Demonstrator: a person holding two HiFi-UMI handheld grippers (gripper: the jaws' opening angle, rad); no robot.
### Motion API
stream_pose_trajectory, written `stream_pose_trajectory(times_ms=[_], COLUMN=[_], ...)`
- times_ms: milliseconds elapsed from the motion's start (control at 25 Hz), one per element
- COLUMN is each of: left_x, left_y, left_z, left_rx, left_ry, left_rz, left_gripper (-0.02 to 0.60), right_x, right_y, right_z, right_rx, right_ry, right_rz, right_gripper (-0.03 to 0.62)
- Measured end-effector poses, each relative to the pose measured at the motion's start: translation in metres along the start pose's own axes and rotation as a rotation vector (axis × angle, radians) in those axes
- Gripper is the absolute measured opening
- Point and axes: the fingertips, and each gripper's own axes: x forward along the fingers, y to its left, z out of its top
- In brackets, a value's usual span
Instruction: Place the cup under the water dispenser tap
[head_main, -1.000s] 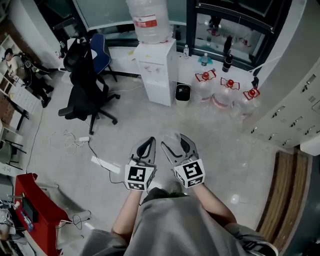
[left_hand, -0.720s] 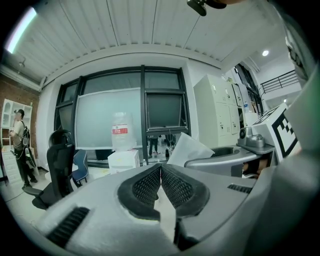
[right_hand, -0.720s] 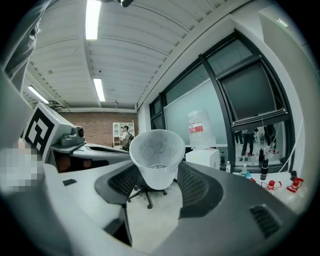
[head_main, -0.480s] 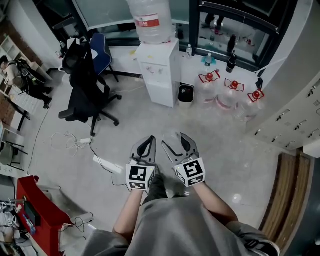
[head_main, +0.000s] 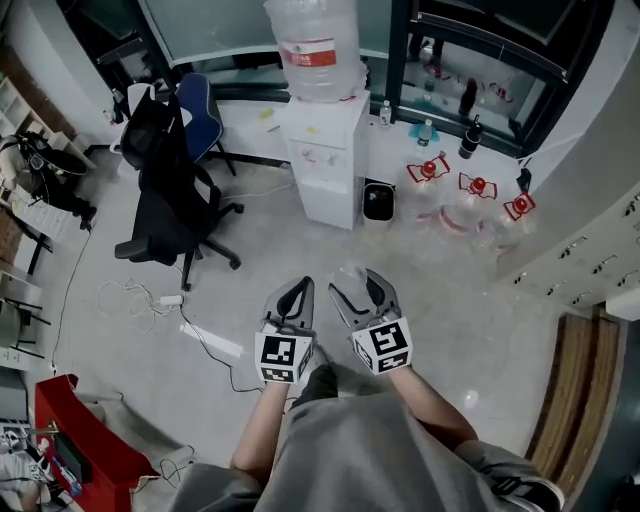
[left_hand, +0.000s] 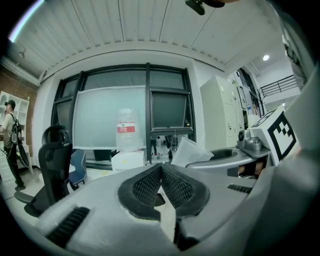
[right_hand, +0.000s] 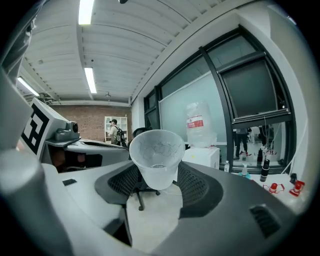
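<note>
Translucent plastic cup (right_hand: 156, 157) in the right gripper (right_hand: 159, 187), tall white water dispenser (head_main: 325, 165) well ahead across the floor.
Its own view shows the padded jaws pinching the cup's lower part, rim up; from overhead the cup barely shows. The left gripper (left_hand: 161, 175) has its jaws pressed together on nothing.

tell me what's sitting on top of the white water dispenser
A big clear water bottle with a red label stands on the water dispenser. Its neck cannot be seen, covered by the bottle's own body.
</note>
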Motion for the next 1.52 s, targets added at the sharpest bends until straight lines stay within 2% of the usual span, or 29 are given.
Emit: stream_pose_trajectory(times_ms=[200,560,1040,1520], left_x=[0.016,0.042,0.063,0.128], left_y=[0.046,0.116,0.165,0.212], left_z=[-0.005,-0.011,-0.024,-0.032], left_rx=[-0.012,-0.035,-0.065,-0.074], left_ry=[0.022,0.013,0.024,0.05], left_rz=[-0.028,-0.063,-0.082,-0.085], left_gripper=[0.009,0.009,0.009,0.009], right_x=[0.048,0.115,0.163,0.235], right_y=[0.005,0.012,0.011,-0.032], right_z=[0.005,0.004,0.003,0.001], right_rx=[-0.004,-0.007,-0.009,-0.009], right_ry=[0.011,0.04,0.062,0.072], right_rz=[-0.028,-0.074,-0.113,-0.123], right_gripper=[0.244,0.244,0.244,0.244])
